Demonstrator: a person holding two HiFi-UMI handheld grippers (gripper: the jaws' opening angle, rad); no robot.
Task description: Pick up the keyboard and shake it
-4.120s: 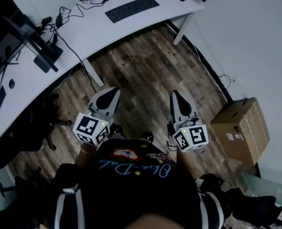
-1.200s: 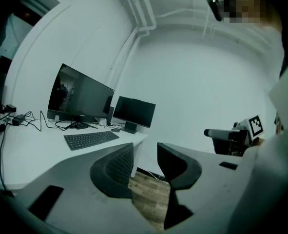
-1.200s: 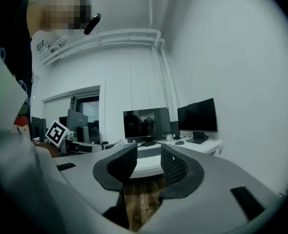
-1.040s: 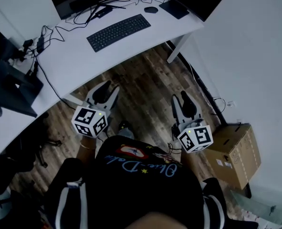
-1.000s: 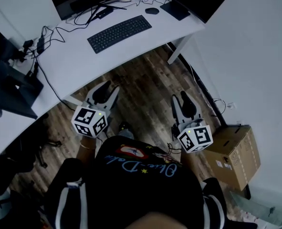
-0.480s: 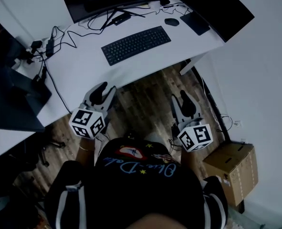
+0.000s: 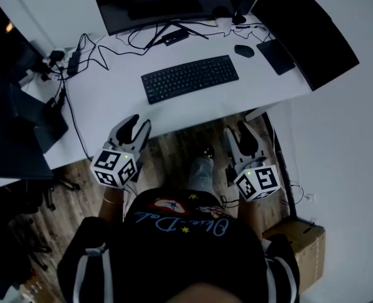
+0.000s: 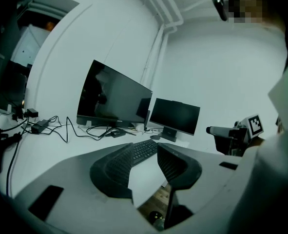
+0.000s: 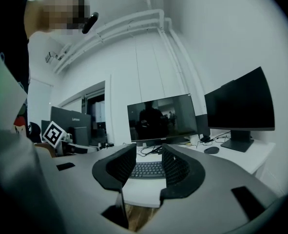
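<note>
Head view: you hold the left gripper (image 7: 137, 124) and right gripper (image 7: 235, 130) nearly level at the desk's (image 7: 110, 100) near edge. Both gape empty, and the right's jaws have just been opening. The keyboard (image 7: 190, 78) lies on the desk beyond, its long axis left-right with the right end slightly farther.

We closed in on surface (image 7: 110, 106): keyboard (image 7: 190, 79) now nearer, lower in head view. Our left tongs (image 7: 136, 125) and right tongs (image 7: 235, 131) now at surface edge, earlier over open wood floor (image 7: 173, 149). Right tongs' jaws just been opening, nothing between them. Cardboard box (image 7: 300, 251) slid toward lower right corner.
</note>
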